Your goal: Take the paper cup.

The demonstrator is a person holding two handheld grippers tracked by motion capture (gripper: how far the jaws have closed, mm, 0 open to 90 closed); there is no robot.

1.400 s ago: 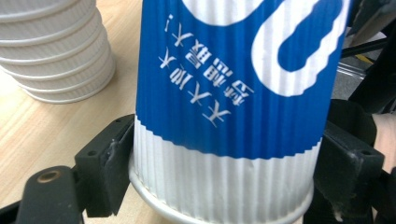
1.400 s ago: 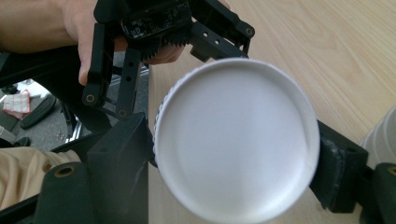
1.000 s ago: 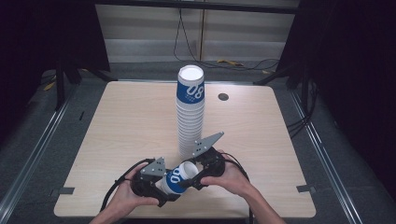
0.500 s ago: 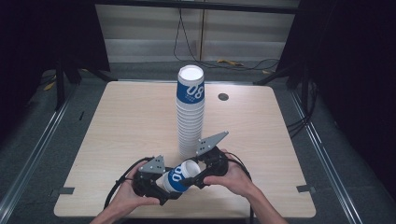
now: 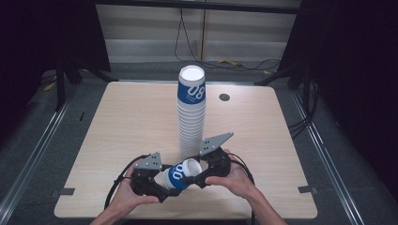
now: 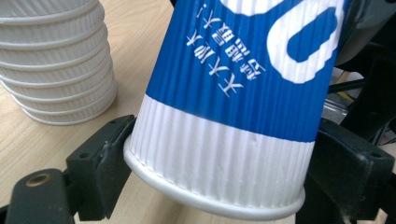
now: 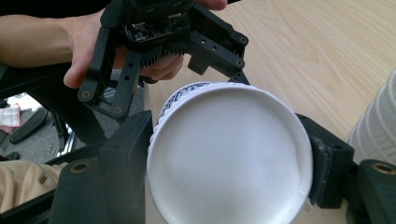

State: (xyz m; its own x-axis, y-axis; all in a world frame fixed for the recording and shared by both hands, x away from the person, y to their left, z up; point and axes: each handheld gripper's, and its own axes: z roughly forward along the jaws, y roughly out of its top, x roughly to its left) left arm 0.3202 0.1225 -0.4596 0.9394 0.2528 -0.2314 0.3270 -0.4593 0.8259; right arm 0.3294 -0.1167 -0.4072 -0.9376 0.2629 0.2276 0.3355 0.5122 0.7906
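- High view: left gripper, its jaws just opening, brackets the base end of the blue-and-white cup without clamping it.
- Cup lies tilted near the table's near edge, before the cup stack.
- Right gripper, its jaws just closing, clamps the cup's rim end.

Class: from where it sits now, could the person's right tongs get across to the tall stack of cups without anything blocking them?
Probably yes. The stack stands just beyond the right tongs with bare table around it, but they are clamped on a loose cup, so they would arrive full.
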